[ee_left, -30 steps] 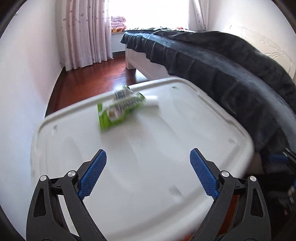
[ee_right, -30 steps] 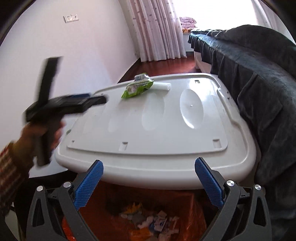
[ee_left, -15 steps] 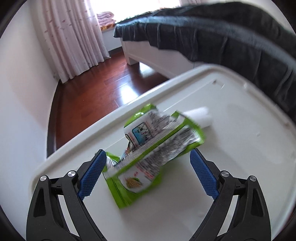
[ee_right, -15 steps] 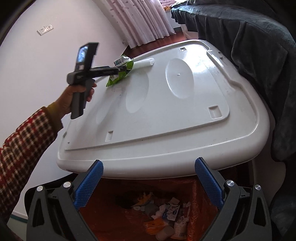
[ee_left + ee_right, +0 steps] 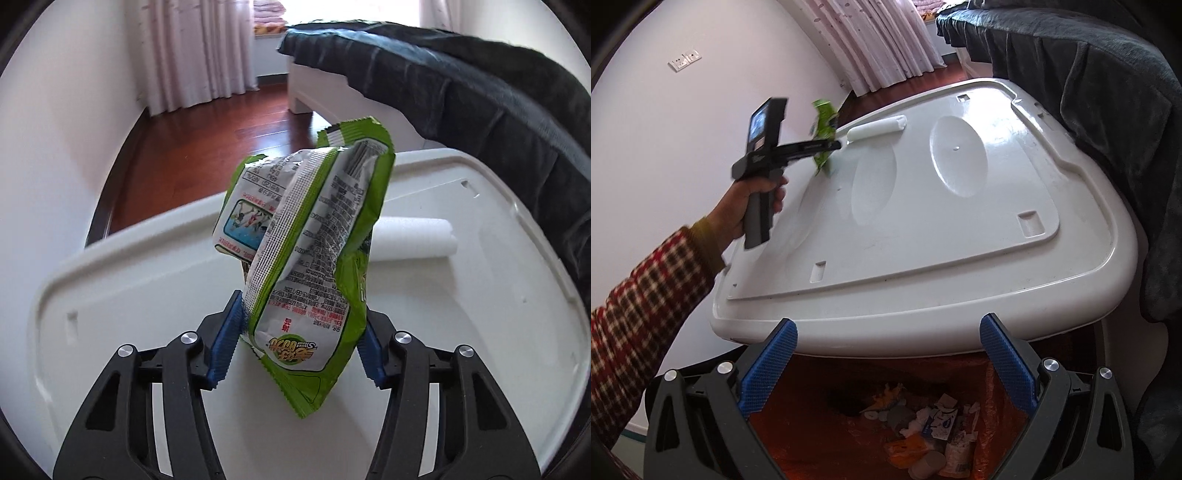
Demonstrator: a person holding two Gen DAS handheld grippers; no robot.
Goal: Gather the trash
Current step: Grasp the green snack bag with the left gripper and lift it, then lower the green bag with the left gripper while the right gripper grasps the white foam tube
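A crumpled green snack bag (image 5: 314,258) stands upright between the blue pads of my left gripper (image 5: 301,319), whose jaws are closing and press on its lower part. It hangs just above the white plastic lid (image 5: 461,332). The right wrist view shows the same gripper (image 5: 834,146) at the lid's far left corner with the bag (image 5: 824,125) in it. A white paper roll (image 5: 413,238) lies on the lid behind the bag. My right gripper (image 5: 888,322) is open with nothing between its fingers, over the orange-lined trash bin (image 5: 827,373).
The bin holds several scraps of paper and wrappers (image 5: 923,424) and sits under the lid's near edge (image 5: 923,332). A bed with a dark cover (image 5: 1108,92) runs along the right. A white wall (image 5: 665,147) stands at the left. A hand in a checked sleeve (image 5: 646,314) holds the left gripper.
My left gripper moved across the lid to the snack bag, closed on it and raised it off the lid. The right gripper tipped down toward the bin, then held still.
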